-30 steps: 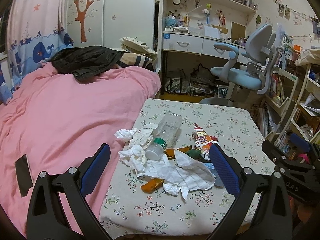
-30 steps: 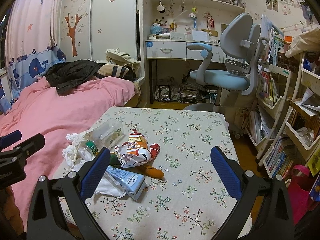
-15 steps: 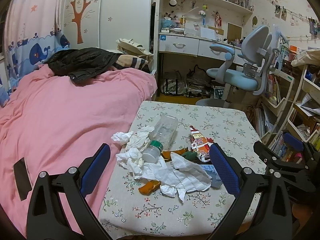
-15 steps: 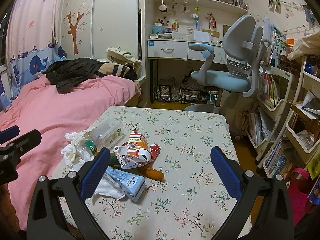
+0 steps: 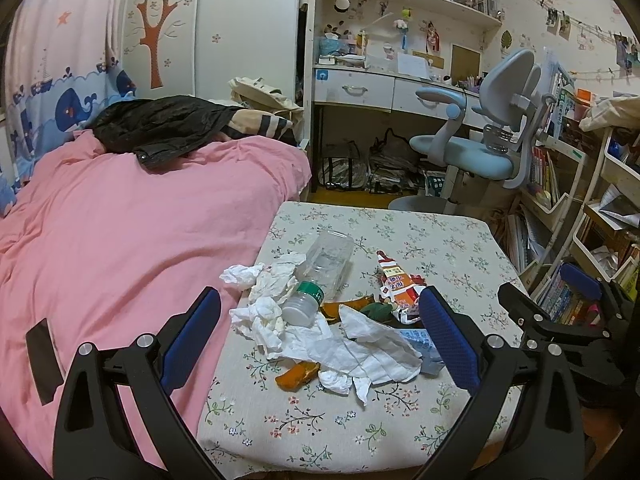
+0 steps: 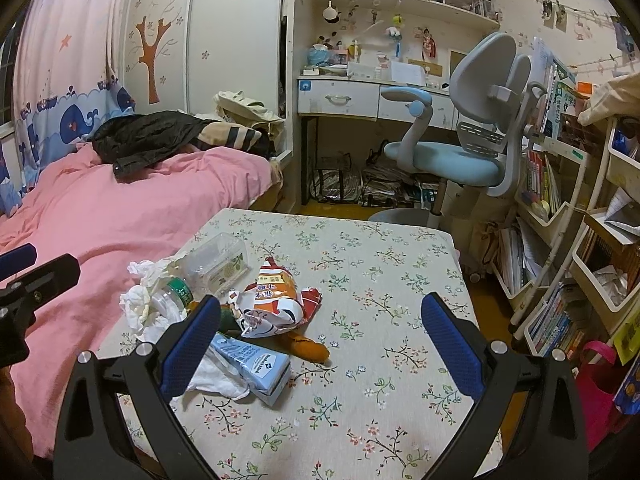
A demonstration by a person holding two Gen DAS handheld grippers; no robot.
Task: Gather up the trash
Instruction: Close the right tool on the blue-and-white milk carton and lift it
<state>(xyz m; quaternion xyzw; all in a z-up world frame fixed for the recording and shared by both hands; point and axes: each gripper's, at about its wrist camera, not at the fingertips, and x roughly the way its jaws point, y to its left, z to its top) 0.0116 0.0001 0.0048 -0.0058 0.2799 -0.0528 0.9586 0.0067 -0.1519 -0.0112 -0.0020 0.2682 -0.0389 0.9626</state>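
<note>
Trash is lying heaped on the floral table (image 5: 440, 240) ahead of the wide-open left gripper (image 5: 320, 334), plastic bottle (image 5: 320, 272) pointing cap-first at it (right gripper (image 6: 320, 338), equally spread and empty, is hovering further right)

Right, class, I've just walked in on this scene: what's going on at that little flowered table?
A person holds two grippers above a pile of trash on the floral-cloth table, beside a pink bed. The left gripper and right gripper are both open and empty. Nothing is collected yet: a clear plastic bottle, crumpled tissues, a snack wrapper, a blue carton and orange peel lie loose on the cloth.
</note>
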